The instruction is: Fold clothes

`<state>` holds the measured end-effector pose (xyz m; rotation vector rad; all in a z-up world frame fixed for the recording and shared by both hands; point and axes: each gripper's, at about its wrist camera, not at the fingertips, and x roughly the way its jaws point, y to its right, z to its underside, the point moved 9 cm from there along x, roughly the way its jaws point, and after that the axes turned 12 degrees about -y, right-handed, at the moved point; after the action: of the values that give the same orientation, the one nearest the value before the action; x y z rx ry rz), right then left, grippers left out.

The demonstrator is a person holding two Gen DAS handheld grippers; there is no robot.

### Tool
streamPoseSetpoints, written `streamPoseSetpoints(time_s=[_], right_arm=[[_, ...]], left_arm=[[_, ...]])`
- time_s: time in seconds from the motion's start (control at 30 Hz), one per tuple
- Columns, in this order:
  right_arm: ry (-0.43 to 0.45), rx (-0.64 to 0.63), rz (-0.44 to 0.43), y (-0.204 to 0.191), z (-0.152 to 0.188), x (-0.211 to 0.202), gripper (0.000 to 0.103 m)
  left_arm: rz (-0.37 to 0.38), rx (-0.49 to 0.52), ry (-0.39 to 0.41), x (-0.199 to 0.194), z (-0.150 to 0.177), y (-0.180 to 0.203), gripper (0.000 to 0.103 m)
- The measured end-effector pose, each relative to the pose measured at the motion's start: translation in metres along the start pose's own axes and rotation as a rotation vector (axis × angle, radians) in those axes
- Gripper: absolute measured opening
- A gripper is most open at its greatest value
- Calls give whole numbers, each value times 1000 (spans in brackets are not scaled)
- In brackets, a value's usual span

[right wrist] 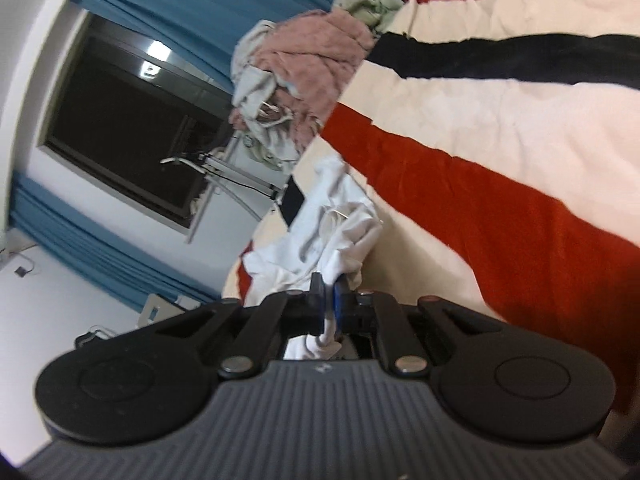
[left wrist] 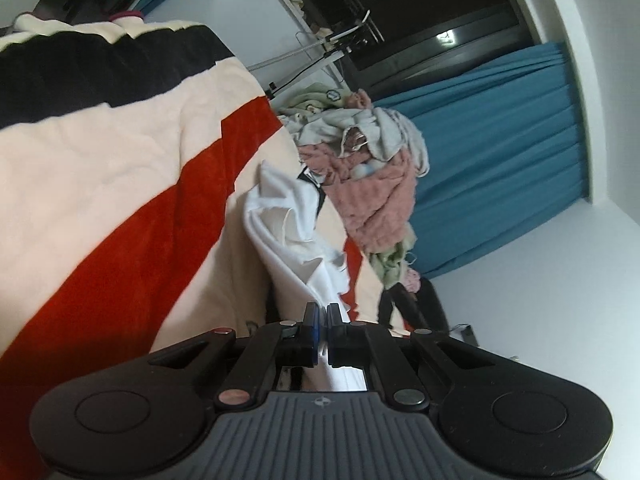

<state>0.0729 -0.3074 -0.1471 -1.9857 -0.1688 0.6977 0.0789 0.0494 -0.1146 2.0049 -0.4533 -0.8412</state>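
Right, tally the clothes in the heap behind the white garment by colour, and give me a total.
Only what shows; more may be buried.
Pink: 1, the fluffy pink piece
Grey: 1, the grey piece
Green: 1, the pale green piece
Cream: 1, the cream piece
Total: 4 colours visible in the heap, apart from the white garment.

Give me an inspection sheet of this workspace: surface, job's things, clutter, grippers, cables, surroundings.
Surface: striped blanket, cream with red and black bands.
Job's things: white garment, crumpled, pinched at two places.
Clutter: laundry pile of pink, grey and green clothes beyond the garment.
Grippers: left gripper shut on white garment; right gripper likewise.
Cables: thin cable on the floor.
Surroundings: blue curtain, dark window, white wall.
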Motion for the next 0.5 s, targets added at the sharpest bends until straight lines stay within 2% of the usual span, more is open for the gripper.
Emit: streamPoseSetpoints(time_s=[0.1,0.27,0.37,0.5], right_arm=[[20,-53,-8,-12,15,-37,8],[80,-145,14,-22,37,-92,8],[134,-144,37,-20,44,-112,8],[147,-138,51,-23,39,-101,8]], left_arm=[[23,9,4,-33,18,10,3],[65,90,-3,-81,55,32,3],[74,74,-24,-83,65,32,3],[75,18,-37,-75,51,29,4]])
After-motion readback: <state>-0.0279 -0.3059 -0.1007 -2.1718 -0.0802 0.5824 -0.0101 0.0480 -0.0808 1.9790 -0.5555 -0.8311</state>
